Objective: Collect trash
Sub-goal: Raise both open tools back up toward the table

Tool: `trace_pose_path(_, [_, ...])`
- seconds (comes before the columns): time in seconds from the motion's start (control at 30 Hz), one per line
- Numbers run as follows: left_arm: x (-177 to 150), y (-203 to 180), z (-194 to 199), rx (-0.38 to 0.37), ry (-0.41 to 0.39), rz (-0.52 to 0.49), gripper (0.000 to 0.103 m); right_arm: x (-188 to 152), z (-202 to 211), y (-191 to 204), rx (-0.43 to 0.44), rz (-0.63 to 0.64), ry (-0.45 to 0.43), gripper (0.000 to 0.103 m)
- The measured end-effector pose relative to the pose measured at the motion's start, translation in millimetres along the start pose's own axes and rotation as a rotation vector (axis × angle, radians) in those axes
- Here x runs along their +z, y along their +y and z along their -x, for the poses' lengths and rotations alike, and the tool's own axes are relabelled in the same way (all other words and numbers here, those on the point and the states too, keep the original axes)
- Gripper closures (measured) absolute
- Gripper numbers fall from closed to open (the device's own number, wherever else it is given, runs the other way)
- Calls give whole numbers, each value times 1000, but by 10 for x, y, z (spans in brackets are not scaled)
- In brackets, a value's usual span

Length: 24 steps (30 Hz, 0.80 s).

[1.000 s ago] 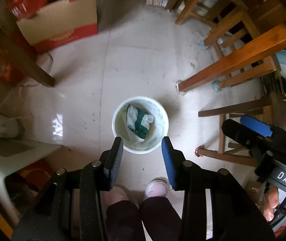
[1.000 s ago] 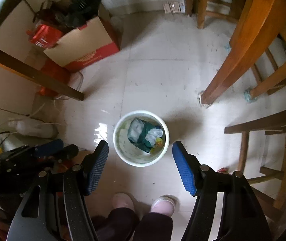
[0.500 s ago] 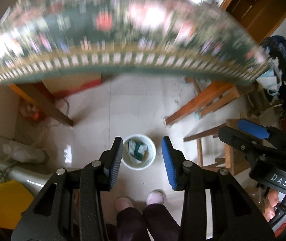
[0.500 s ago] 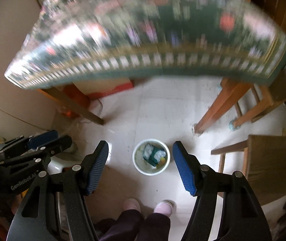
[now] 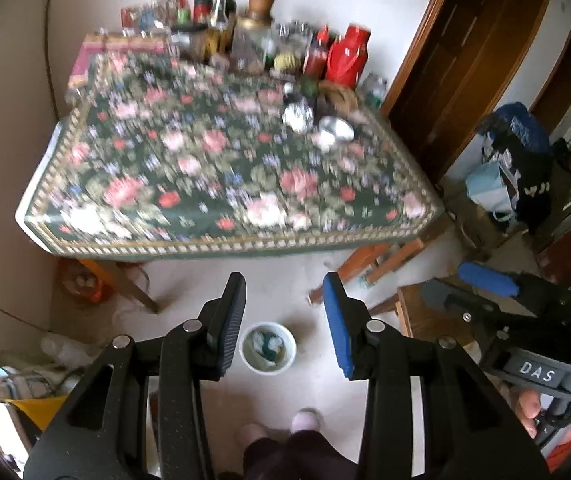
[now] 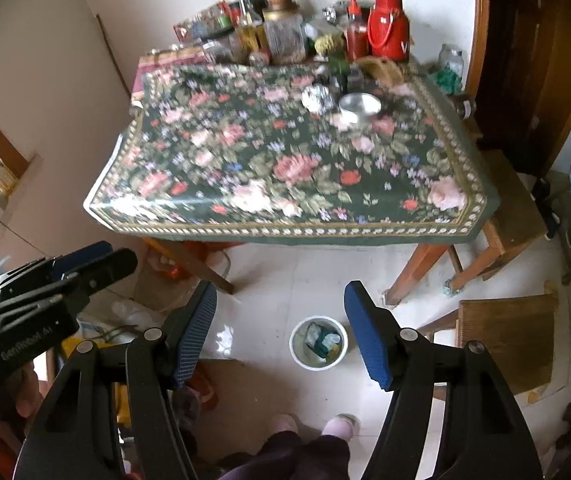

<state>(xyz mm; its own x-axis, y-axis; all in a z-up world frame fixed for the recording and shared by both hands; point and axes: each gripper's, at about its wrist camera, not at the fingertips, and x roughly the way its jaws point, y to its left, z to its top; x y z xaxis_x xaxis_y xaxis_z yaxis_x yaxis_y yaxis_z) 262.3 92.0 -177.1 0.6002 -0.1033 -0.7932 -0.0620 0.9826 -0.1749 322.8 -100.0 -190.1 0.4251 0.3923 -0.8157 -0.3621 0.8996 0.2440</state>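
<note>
A white trash bin [image 5: 268,351] stands on the tiled floor far below both grippers, holding green and white wrappers; it also shows in the right wrist view [image 6: 318,343]. My left gripper [image 5: 284,322] is open and empty, high above the bin. My right gripper [image 6: 280,334] is open and empty, wider apart, beside the left one. On the floral tablecloth table [image 6: 245,184] lie a crumpled foil ball [image 6: 317,99] and a round metal tin [image 6: 359,107], also seen blurred in the left wrist view [image 5: 297,114].
Bottles, jars and a red thermos [image 6: 387,26] crowd the table's far edge. Wooden stools [image 6: 505,344] stand to the right, a dark wooden door [image 5: 465,52] behind. Bags and clutter lie on the floor at left. My feet [image 6: 309,426] are below.
Both grippers have risen from low over the bin to above table height, and the view now takes in the whole tabletop. Both jaws stay open and empty.
</note>
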Motion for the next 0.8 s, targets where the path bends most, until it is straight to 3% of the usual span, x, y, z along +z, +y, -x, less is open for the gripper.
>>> trace_pose_path(0.43, [222,115,927,-25,-171,-33,61,216,861,350,-74,24,-198,40])
trace_pose_path(0.57, [324,116,1015,-28,-202,-40,58,278,1010,345,-92,7,-255,29])
trace_pose_path(0.6, [363,105,1015,-24,-208,-45,56,304,1041,320,-99,0,-271,26])
trace_pose_path(0.67, [443,70,986,-9,-214,-57,34,354,1067,260,-116,-17,-291,22])
trace_pose_path(0.73, [508,29,939,-4,-224,-66,20,423,1068,157,-136,-41,-309,17])
trace_pose_path(0.8, [591,-29,858,-1,-233,-69,17,494,1041,41,-141,-60,-315,16])
